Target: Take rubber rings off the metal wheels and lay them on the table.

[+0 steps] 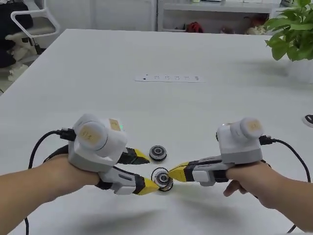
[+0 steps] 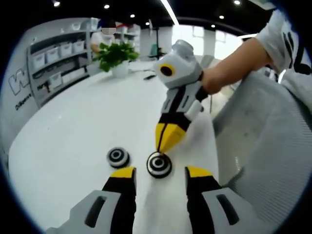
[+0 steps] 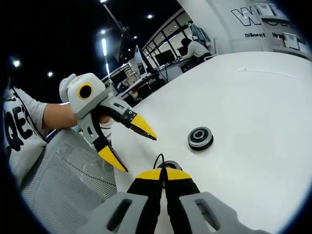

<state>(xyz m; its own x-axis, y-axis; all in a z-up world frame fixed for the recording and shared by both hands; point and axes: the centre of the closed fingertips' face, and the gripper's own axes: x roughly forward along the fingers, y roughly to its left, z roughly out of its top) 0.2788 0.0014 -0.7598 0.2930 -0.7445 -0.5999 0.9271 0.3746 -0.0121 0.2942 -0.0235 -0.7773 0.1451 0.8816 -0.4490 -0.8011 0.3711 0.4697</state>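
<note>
Both forearms lay low and angled inward, the left gripper [image 1: 145, 172] spread with the near wheel [image 1: 163, 180] just off its tips. The right gripper [image 1: 173, 174] was pressed together, pinching that wheel's ring [image 3: 159, 160]. A second wheel [image 1: 157, 152] sat just beyond, and bare surface [image 1: 171, 112] stretched ahead to the far edge.

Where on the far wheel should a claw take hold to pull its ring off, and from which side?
Likely its ring at the near edge, from above, jaws across the rim: the wheel lies flat on the table, rim exposed all round. The right claw grips the near ring.
</note>
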